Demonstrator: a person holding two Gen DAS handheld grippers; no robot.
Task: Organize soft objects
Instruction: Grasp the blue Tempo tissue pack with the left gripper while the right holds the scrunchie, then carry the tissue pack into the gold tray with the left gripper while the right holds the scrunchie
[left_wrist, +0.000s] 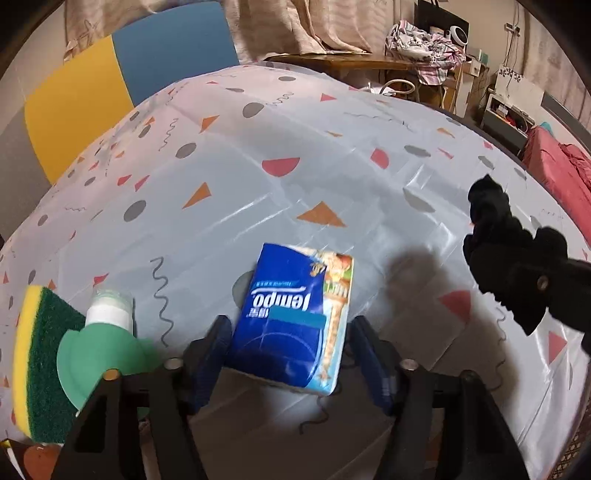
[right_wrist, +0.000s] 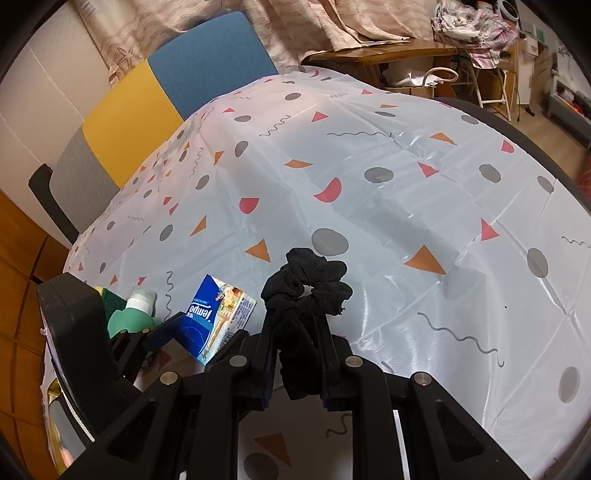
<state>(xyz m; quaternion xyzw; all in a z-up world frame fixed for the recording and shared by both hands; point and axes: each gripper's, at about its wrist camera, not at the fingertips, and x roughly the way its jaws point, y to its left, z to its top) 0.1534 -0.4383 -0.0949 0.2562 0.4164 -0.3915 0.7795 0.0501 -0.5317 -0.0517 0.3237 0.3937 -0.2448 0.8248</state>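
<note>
A blue Tempo tissue pack (left_wrist: 295, 317) lies tilted between the fingers of my left gripper (left_wrist: 290, 343), which stand apart with a gap on the right side, so the gripper is open. The pack also shows in the right wrist view (right_wrist: 208, 319). My right gripper (right_wrist: 297, 325) is shut on a black scrunchie (right_wrist: 306, 284) and holds it above the table. The scrunchie and right gripper also show at the right of the left wrist view (left_wrist: 495, 218). A yellow-green sponge (left_wrist: 37, 358) lies at the left.
A green bottle with a white cap (left_wrist: 107, 332) stands beside the sponge. The table wears a white patterned cloth (left_wrist: 295, 166). A blue and yellow chair (left_wrist: 122, 85) stands behind it. A wooden table with clothes (left_wrist: 369, 59) is farther back.
</note>
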